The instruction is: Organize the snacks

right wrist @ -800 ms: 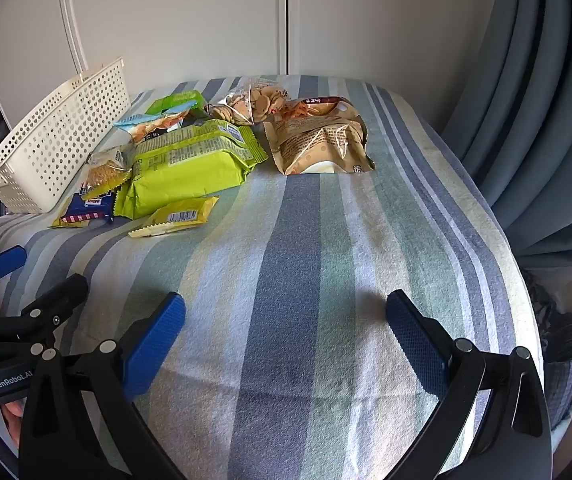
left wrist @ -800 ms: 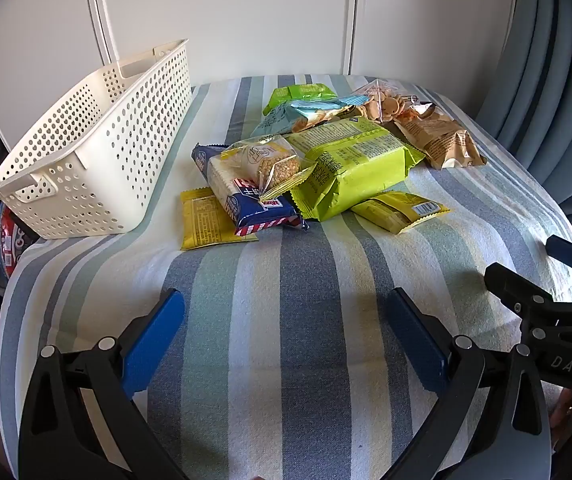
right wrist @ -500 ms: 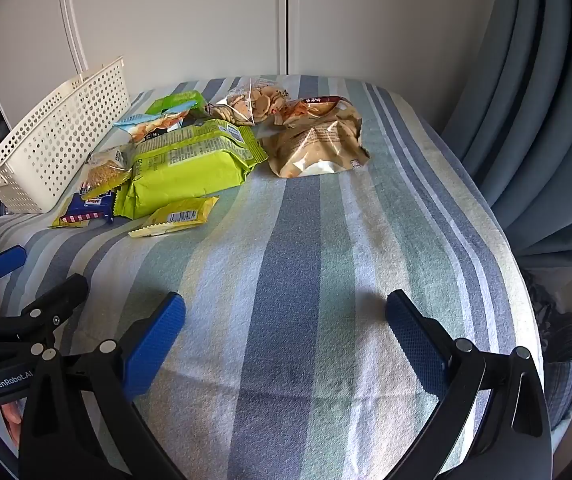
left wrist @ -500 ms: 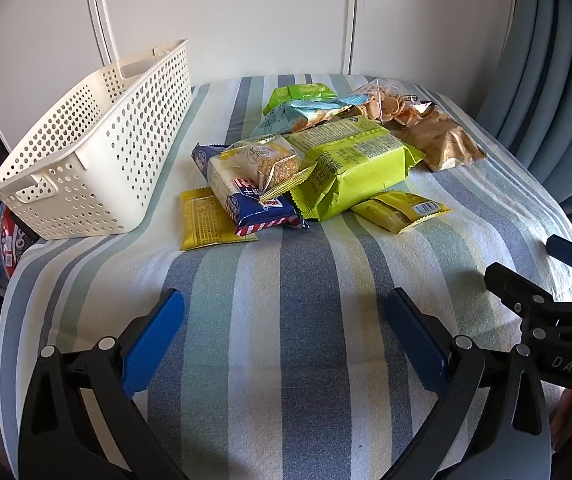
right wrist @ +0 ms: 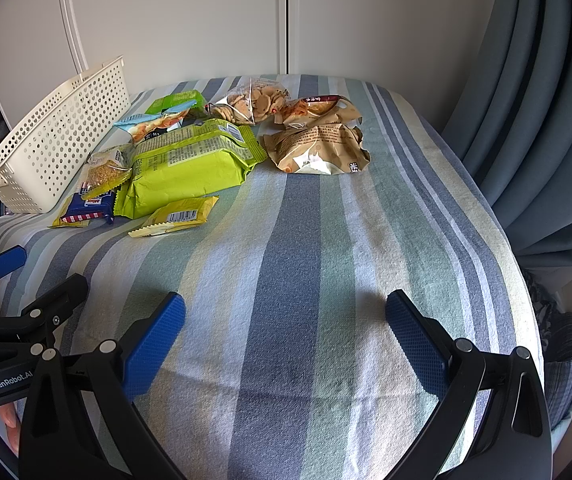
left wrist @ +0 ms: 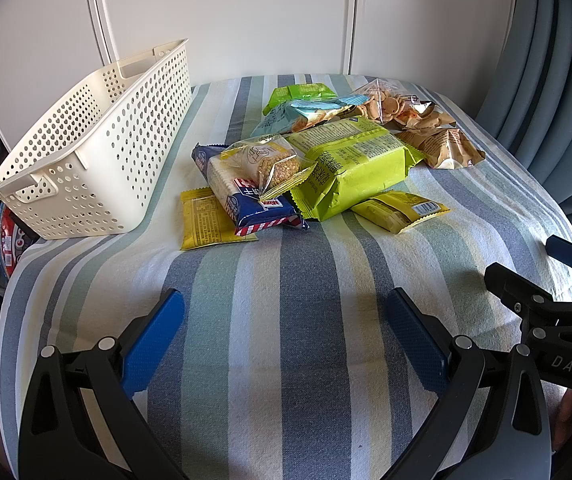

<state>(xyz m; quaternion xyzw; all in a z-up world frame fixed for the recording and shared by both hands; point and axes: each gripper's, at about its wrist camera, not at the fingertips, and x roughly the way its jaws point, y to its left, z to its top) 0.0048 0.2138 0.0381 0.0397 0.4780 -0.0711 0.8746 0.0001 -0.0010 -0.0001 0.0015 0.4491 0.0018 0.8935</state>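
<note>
While both grippers hover empty, left gripper and right gripper fingers spread apart, snack pile lies well ahead of them, basket ahead-left. Best start: take outermost yellow packet first, pinching one edge.

The basket sat on the desk, left of the snack pile, with the curtain off to the right.
</note>
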